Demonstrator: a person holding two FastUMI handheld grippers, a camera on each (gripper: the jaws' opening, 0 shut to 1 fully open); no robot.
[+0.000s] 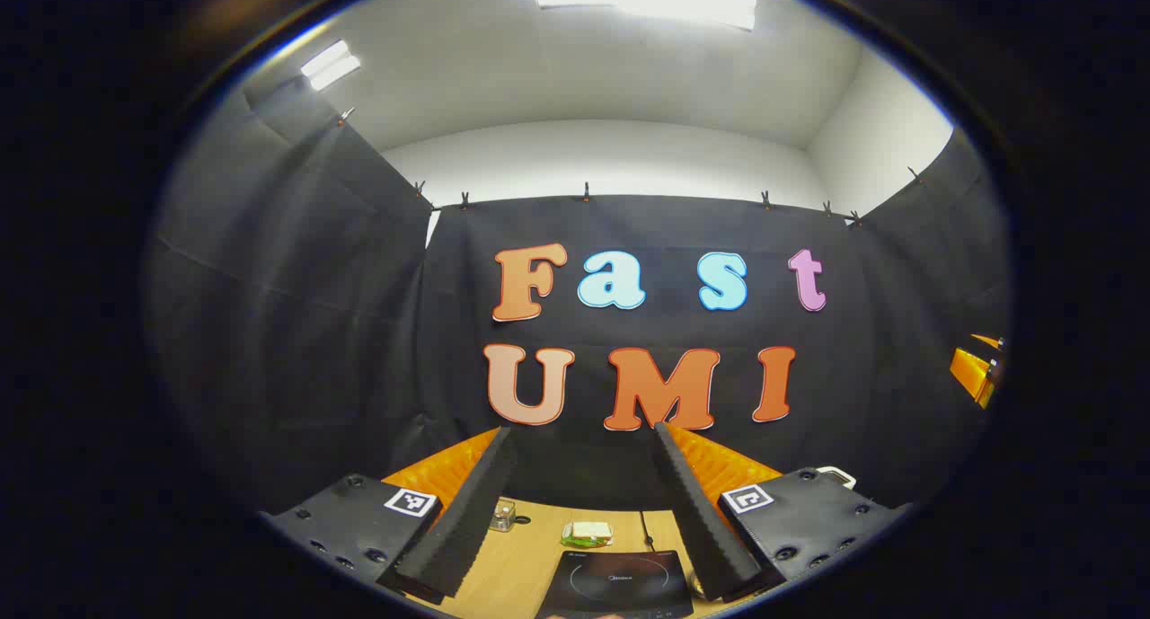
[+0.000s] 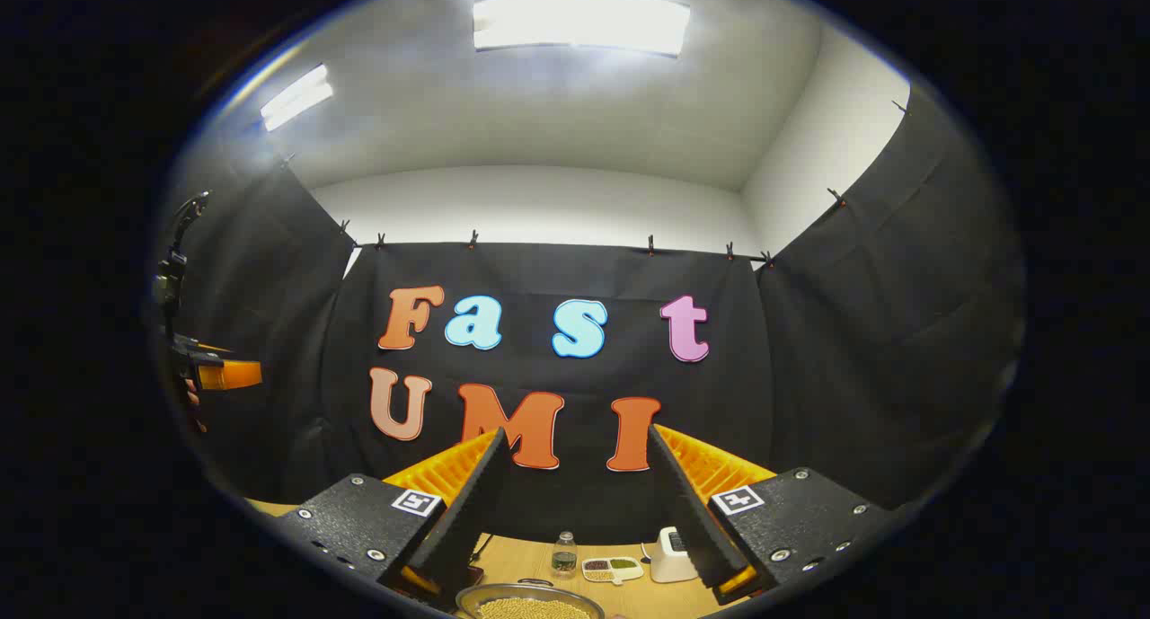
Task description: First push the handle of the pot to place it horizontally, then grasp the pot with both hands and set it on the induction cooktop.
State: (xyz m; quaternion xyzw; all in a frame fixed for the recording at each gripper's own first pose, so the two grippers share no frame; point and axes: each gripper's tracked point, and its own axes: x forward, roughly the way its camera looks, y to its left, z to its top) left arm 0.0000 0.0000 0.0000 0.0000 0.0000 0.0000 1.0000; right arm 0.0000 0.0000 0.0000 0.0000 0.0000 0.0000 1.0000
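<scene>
Black induction cooktop (image 1: pixel 618 583) on a light wooden table (image 1: pixel 521 565).
</scene>
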